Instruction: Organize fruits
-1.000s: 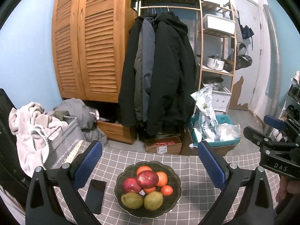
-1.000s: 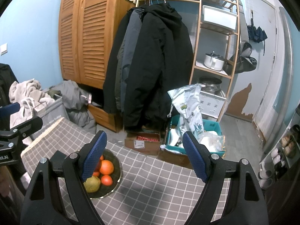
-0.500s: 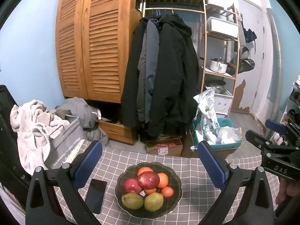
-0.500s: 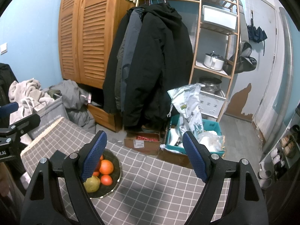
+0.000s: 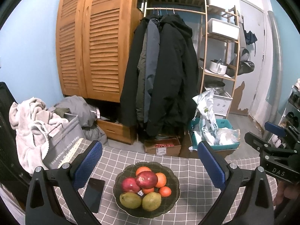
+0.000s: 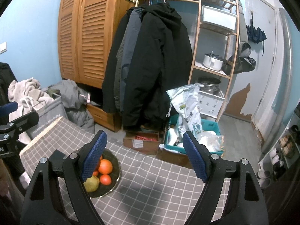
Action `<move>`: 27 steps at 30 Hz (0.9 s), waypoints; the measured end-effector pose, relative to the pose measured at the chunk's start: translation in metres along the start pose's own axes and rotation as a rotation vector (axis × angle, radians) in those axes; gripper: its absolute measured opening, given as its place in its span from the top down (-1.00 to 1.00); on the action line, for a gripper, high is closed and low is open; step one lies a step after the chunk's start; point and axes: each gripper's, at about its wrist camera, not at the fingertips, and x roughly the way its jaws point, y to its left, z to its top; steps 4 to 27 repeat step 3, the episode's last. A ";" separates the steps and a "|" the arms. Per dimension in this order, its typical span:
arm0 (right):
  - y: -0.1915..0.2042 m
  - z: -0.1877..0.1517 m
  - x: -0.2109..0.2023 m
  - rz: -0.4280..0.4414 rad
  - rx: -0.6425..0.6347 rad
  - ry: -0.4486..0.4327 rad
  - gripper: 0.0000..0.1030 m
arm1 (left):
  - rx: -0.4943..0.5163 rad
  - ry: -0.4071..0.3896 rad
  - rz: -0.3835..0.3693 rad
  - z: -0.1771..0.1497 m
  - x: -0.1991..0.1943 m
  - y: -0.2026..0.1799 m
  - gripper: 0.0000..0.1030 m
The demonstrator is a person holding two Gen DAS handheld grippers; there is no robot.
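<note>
Your left tool [image 5: 150, 163] hangs above the table [image 5: 191, 191] with its blue-padded fingers [image 5: 88, 164] spread wide and nothing between them, and the dark fruit bowl [image 5: 173, 198] sits framed in the gap on the grey checked cloth. In the bowl, two red apples [image 5: 146, 176] lie on top of the pile, the oranges [image 5: 161, 180] sit behind and to the right of them, and two green pears [image 5: 151, 201] lie side by side at the near rim. A black phone [image 5: 93, 194] lies flat on the cloth just left of the bowl, apart from it. Your right tool [image 6: 144, 155] is also spread open and empty, held over the bare cloth to the right of the bowl; in its view the left finger partly hides the fruit, leaving an orange and one pear showing. Beyond the table's far edge you face hanging dark coats [image 5: 165, 75], a louvred wooden wardrobe [image 5: 93, 43] and a teal crate [image 6: 210, 129] on the floor.
</note>
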 end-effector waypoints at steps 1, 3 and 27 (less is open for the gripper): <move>0.000 0.000 0.000 0.001 -0.001 0.000 -0.59 | 0.000 -0.001 0.001 -0.001 -0.001 0.000 -0.99; 0.000 0.000 0.000 0.000 -0.002 0.000 -0.59 | 0.001 0.000 -0.001 -0.001 -0.001 0.000 -0.99; 0.000 0.000 0.000 0.000 -0.002 0.000 -0.59 | 0.001 0.000 -0.001 -0.001 -0.001 0.000 -0.99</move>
